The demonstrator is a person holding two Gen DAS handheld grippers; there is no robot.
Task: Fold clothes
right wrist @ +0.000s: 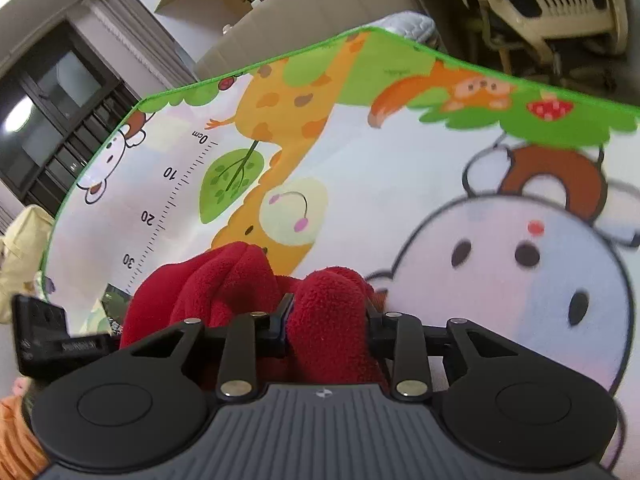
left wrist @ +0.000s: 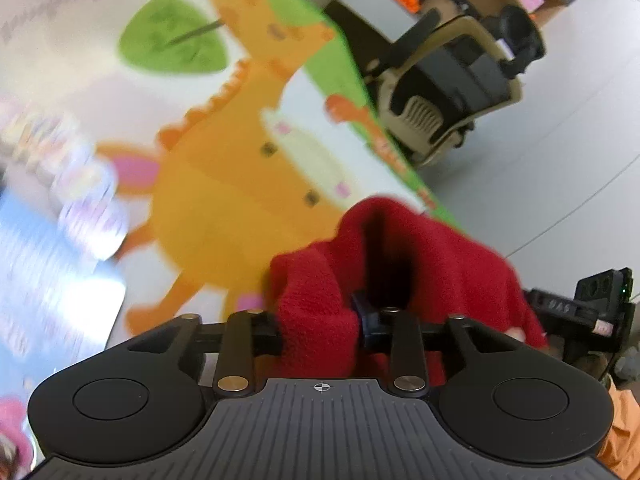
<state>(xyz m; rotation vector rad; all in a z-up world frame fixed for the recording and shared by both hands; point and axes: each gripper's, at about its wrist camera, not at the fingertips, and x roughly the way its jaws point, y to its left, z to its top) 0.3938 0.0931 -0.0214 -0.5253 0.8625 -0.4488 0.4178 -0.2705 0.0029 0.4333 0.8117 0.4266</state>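
Observation:
A red fleece garment [left wrist: 432,264] is bunched up and held off the cartoon play mat [left wrist: 224,184]. My left gripper [left wrist: 320,320] is shut on a fold of it, and the cloth wraps over and hides both fingertips. In the right wrist view the same red fleece garment [right wrist: 224,280] hangs in lumps between the two tools. My right gripper [right wrist: 328,316] is shut on another fold, its fingers mostly buried in the cloth. The other gripper's body shows at each view's edge, black, at the right [left wrist: 592,308] and at the left [right wrist: 44,332].
The play mat [right wrist: 400,184], printed with a giraffe, a ruler scale and a round white animal, has a green border. A beige and black chair [left wrist: 448,80] stands just beyond its edge on a grey floor. Pale and blue cloths [left wrist: 48,216] lie blurred at the left. Orange fabric [right wrist: 16,432] is below.

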